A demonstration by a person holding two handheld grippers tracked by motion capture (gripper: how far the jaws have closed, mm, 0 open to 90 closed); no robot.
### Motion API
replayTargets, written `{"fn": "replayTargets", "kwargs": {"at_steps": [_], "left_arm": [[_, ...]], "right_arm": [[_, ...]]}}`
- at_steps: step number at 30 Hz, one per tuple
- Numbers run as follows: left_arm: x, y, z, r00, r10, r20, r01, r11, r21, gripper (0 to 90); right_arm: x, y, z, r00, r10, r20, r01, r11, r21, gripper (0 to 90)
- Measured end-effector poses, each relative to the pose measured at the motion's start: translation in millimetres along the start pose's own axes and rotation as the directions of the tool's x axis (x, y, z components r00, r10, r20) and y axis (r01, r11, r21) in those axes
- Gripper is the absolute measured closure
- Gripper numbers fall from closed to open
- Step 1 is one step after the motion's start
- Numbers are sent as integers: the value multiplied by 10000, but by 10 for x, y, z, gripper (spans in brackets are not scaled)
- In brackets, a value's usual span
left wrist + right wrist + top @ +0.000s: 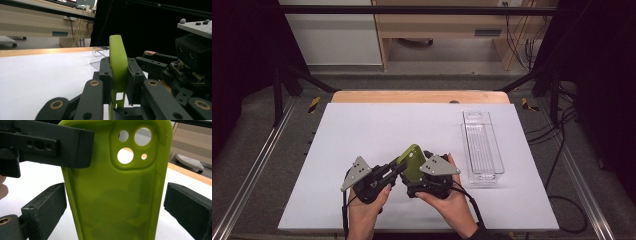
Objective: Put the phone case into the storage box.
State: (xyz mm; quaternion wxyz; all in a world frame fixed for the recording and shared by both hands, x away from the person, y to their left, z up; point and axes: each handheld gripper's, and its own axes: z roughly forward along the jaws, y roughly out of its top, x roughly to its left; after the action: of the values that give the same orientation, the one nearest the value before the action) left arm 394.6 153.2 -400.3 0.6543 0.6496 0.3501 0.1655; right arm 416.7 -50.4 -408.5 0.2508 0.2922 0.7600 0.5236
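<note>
While a green phone case [412, 162] is held up between two grippers above the white surface [377, 130], a handover looks underway.
Left gripper [119, 82] jaws are clamped on its edge; right gripper [115, 207] jaws straddle it, wide apart, untouching. Release too early and it may fall short of the clear tray [482, 148].

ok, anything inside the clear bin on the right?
The clear bin looks empty: its ribbed floor shows through, and the white table cover lies under it. Nothing covers it. The green phone case is apart, between the claws.
</note>
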Motion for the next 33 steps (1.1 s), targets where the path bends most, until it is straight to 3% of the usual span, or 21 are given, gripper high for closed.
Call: {"fn": "replayTargets", "kwargs": {"at_steps": [6, 20, 33], "left_arm": [[-23, -11, 15, 9999, -32, 143, 31, 10000, 51, 773], [-64, -19, 37, 9997, -33, 255, 30, 9999, 111, 773], [-54, -20, 36, 9995, -89, 313, 84, 9998, 181, 773]], "right_arm": [[28, 5, 10, 9998, -199, 39, 198, 9998, 89, 58], [-14, 6, -15, 10000, 52, -1, -52, 10000, 48, 130], [-15, -11, -12, 9999, 118, -112, -118, 9999, 54, 143]]}}
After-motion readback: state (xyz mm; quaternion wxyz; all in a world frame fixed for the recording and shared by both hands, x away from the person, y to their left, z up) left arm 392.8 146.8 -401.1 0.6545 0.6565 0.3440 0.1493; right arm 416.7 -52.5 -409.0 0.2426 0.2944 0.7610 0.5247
